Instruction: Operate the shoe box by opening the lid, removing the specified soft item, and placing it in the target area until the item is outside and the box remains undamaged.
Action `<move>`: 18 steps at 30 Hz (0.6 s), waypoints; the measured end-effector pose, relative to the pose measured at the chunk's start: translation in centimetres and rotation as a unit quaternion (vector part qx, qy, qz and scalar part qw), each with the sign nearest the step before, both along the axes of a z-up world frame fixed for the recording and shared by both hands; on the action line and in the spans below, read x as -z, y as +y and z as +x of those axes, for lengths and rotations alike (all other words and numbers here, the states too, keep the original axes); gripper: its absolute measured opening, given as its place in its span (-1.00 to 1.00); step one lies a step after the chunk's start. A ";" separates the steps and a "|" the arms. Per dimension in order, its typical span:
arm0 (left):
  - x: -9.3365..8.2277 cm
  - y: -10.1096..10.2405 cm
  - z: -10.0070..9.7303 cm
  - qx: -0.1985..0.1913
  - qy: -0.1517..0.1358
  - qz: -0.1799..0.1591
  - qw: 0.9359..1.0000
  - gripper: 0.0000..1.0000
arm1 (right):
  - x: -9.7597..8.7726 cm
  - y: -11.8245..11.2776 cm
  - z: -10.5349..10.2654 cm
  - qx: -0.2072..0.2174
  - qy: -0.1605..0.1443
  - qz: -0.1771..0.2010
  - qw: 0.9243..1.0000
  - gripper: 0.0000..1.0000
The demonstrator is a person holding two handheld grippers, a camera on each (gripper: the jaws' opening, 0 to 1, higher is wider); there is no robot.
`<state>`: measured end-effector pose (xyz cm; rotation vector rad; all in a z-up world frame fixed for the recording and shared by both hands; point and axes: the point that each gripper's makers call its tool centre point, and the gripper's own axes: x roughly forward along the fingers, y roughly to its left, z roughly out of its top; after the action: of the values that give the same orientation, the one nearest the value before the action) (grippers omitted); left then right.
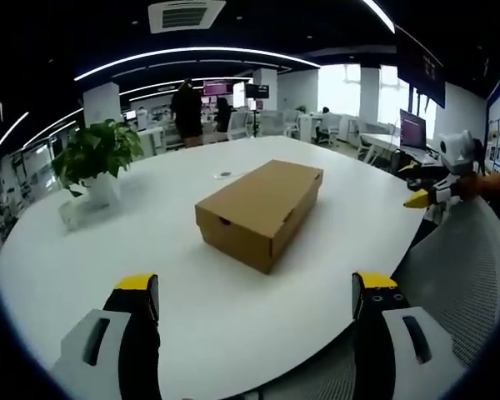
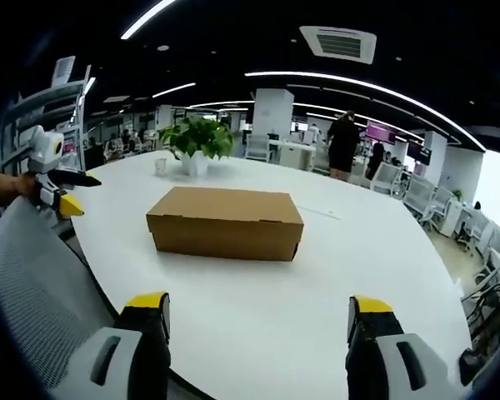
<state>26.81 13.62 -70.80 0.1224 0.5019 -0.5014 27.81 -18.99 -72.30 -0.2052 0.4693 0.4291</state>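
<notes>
1. We stand at a wide white table (image 1: 233, 333) with a rounded edge, in an open-plan office: strip lights curve overhead, and there is a ceiling vent (image 1: 186, 14) above.
2. A potted plant (image 1: 96, 158) sits on the table near its far edge. A person (image 1: 186, 111) in dark clothes stands beyond the table among the desks.
3. The cardboard shoe box (image 1: 261, 210) rests mid-table, lid shut, nothing touching it. In the left gripper view its long axis runs away from us toward the right, with a short end facing us; in the right gripper view (image 2: 226, 222) it lies broadside.
4. Our left gripper (image 1: 256, 304) is spread wide and holds nothing, well short of the box.
5. Our right gripper (image 2: 258, 321) is likewise spread and unloaded.
6. A grey mesh chair back (image 2: 33, 292) stands at the table edge.
</notes>
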 end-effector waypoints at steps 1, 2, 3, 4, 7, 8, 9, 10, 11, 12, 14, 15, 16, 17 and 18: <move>-0.1 0.1 0.0 -0.001 -0.001 0.000 1.000 1.00 | -0.1 0.1 0.0 -0.002 -0.001 0.000 1.000 0.75; -0.2 0.2 0.1 -0.005 -0.002 -0.001 1.000 1.00 | -0.1 0.1 0.0 -0.003 -0.002 0.001 1.000 0.75; -0.2 0.2 0.1 -0.007 -0.003 -0.001 1.000 1.00 | -0.1 0.1 0.0 -0.003 -0.003 0.000 1.000 0.75; -0.4 0.4 0.1 -0.009 -0.005 0.000 1.000 1.00 | -0.1 0.1 0.0 -0.003 -0.003 -0.001 1.000 0.75; -0.5 0.5 0.2 -0.014 -0.005 0.001 1.000 1.00 | 0.2 0.2 -0.1 -0.008 0.006 -0.010 1.000 0.75; -0.5 0.6 0.2 -0.016 -0.006 0.001 1.000 1.00 | 0.2 0.3 -0.1 -0.010 0.007 -0.011 1.000 0.75; -0.6 0.6 0.2 -0.017 -0.005 0.001 1.000 1.00 | 0.2 0.3 -0.1 -0.011 0.006 -0.010 1.000 0.75; -0.5 0.7 0.2 -0.018 -0.004 0.001 1.000 1.00 | 0.1 0.4 -0.1 -0.013 0.005 -0.008 1.000 0.75; -0.6 0.7 0.2 -0.019 -0.003 0.001 1.000 1.00 | 0.1 0.4 -0.1 -0.013 0.007 -0.006 1.000 0.75; -0.5 0.7 0.2 -0.020 -0.001 0.001 1.000 1.00 | 0.1 0.4 -0.1 -0.015 0.009 -0.005 1.000 0.75; -0.5 0.8 0.2 -0.020 0.001 0.003 1.000 1.00 | 0.1 0.5 -0.2 -0.017 0.014 -0.001 1.000 0.75; -0.6 0.7 0.3 -0.021 0.004 0.004 1.000 1.00 | 0.1 0.6 -0.2 -0.018 0.014 0.000 1.000 0.75; -0.7 0.6 0.4 -0.021 0.005 0.005 1.000 1.00 | 0.0 0.6 -0.2 -0.020 0.014 0.001 1.000 0.75; -0.8 0.5 0.5 -0.021 0.007 0.005 1.000 1.00 | -0.1 0.5 -0.1 -0.021 0.014 0.001 1.000 0.75; -0.8 0.4 0.6 -0.020 0.009 0.007 1.000 1.00 | -0.2 0.4 0.0 -0.021 0.014 0.001 1.000 0.75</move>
<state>27.44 14.03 -69.99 0.1213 0.5236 -0.4608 27.84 -18.54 -72.11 -0.2072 0.4919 0.4740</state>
